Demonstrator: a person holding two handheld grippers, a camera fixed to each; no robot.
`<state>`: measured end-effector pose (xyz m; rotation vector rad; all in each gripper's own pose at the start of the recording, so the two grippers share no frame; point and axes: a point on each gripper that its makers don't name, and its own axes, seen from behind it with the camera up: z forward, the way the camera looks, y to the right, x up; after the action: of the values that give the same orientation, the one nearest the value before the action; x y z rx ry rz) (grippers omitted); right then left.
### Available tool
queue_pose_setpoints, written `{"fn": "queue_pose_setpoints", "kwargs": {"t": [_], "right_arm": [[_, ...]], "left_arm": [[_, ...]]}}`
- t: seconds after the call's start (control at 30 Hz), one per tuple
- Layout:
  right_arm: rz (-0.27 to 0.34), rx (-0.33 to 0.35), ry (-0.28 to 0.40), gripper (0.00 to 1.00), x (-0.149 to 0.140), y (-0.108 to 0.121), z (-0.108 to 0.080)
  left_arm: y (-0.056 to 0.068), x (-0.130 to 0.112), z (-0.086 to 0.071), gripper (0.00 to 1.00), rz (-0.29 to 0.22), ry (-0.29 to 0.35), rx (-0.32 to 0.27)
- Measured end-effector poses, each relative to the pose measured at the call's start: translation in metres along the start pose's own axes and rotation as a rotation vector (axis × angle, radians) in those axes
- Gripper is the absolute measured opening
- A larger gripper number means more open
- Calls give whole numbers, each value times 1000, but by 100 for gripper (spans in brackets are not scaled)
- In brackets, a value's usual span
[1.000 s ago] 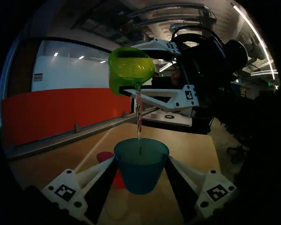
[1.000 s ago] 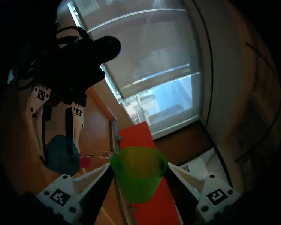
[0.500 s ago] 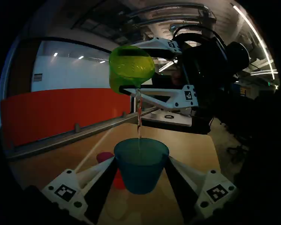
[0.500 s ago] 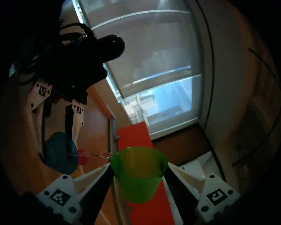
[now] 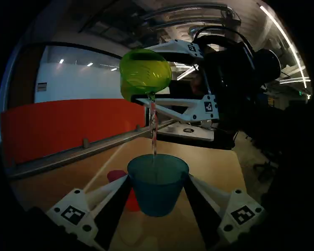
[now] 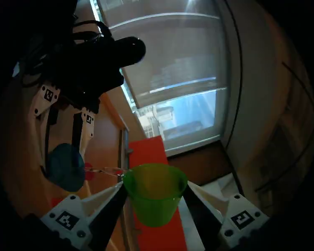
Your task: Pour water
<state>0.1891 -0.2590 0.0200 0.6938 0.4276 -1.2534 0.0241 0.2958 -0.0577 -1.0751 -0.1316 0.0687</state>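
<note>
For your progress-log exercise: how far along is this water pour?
Done: left gripper holds the blue cup upright, right gripper has the green cup tipped above it. In hand: a thin water stream falls into the blue cup. Remaining: finish pouring, level the green cup.

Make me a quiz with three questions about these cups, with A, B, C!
1. Where is the green cup? A under the blue cup; B above the blue cup; C lying on a table.
2. What colour is the third cup, behind the blue one? A red; B yellow; C white.
3. What is the water doing? A staying inside the green cup; B splashing onto the floor; C streaming into the blue cup.
Answers: 1 B, it hangs tipped above the blue cup. 2 A, its red side peeks out. 3 C, a thin stream falls from one into the other.
</note>
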Motion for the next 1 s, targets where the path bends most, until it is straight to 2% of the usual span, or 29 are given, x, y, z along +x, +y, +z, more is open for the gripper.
{"fn": "queue_pose_setpoints", "kwargs": {"t": [1.0], "right_arm": [[-87,-23,6,89,0,9,1]], "left_arm": [[0,-1,2,84,1,1,-4]]}}
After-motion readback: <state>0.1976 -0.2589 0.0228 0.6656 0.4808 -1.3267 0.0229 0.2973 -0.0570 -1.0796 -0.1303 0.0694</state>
